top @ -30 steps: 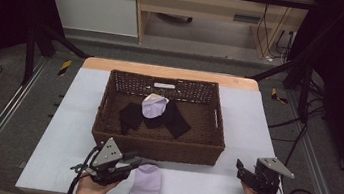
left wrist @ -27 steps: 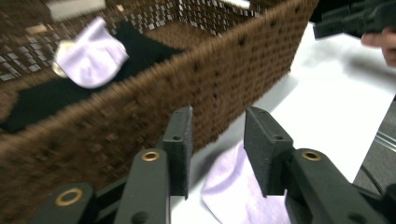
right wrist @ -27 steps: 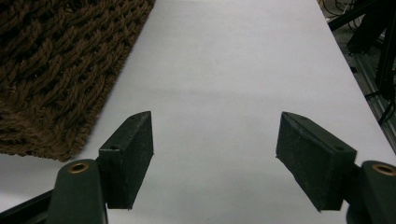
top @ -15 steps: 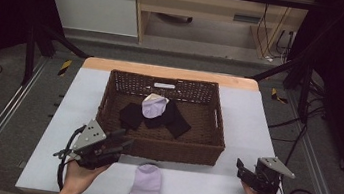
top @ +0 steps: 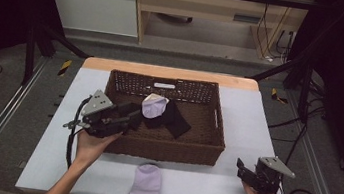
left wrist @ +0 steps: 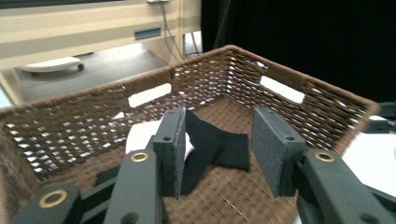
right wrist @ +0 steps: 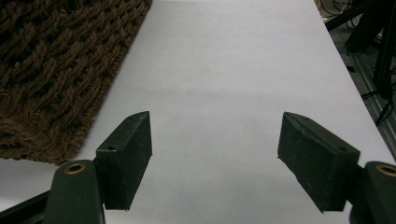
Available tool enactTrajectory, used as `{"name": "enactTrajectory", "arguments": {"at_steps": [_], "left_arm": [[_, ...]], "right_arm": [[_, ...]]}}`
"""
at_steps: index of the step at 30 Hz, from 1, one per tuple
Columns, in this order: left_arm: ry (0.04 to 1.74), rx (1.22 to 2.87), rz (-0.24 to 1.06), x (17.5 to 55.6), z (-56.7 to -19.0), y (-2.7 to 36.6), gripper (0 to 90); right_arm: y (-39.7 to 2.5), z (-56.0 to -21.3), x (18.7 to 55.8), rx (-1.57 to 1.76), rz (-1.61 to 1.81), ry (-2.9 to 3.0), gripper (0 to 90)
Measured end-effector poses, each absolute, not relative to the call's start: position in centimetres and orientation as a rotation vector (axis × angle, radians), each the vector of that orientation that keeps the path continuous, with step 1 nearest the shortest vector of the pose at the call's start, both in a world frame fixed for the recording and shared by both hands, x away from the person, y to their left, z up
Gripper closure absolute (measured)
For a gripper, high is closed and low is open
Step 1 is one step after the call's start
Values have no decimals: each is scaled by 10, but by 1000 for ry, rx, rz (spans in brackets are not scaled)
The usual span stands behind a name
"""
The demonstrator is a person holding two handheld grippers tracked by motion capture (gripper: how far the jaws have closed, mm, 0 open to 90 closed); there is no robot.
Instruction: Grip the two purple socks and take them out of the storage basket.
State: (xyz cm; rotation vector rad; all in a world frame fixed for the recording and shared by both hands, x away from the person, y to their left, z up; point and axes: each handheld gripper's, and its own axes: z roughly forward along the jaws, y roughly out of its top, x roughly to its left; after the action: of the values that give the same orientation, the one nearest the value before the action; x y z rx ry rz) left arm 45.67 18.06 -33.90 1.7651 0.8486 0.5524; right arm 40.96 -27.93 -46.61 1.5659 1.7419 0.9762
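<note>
White tabletop, with a wooden strip along its far edge, stands on a grey floor between dark frame legs; a pale cabinet lies beyond. One brown wicker basket sits at the table's middle, with a white label on its far wall.

Socks, counted: two lilac and at least two black. One lilac sock lies inside the basket, bunched, resting on the black socks, which spread across the basket floor; their exact number cannot be told. The second lilac sock lies flat on the table, just beside the basket's near wall, close to the table's near edge.

Grippers, counted: two, one in each hand. The left gripper is held above the basket's left end, pointing inward toward the socks. In the left gripper view its jaws stand apart with nothing between them; past them lie a black sock and a pale sock on the woven floor.

The right gripper rests low over the table's near right corner, well apart from the basket. In the right gripper view its jaws are spread wide over bare white surface, with the basket's woven wall at upper left.
</note>
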Motion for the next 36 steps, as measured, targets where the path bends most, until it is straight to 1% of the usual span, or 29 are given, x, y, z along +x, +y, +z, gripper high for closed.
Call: {"name": "enactTrajectory", "arguments": {"at_steps": [8,13,17,23,26,30,34,36], "left_arm": [[848,1775,600,489,-328,171,524],[849,1793,629,506,-329,163,524],[869,1789,615,521,-334,157,523],[912,1815,625,545,-342,148,523],[910,1845,656,554,-348,140,527],[929,1871,648,566,-358,132,528],[960,1932,628,580,-369,126,506],[973,1933,616,583,-374,125,508]], "right_arm": [[-279,-466,411,1565,967,1747,263],[-280,-466,411,1562,966,1748,263],[-279,-466,411,1561,965,1752,266],[-279,-467,411,1551,965,1765,306],[-278,-466,411,1535,966,1767,333],[-278,-466,411,1530,965,1773,357],[-278,-466,411,1524,963,1778,378],[-277,-466,411,1523,960,1781,394]]}}
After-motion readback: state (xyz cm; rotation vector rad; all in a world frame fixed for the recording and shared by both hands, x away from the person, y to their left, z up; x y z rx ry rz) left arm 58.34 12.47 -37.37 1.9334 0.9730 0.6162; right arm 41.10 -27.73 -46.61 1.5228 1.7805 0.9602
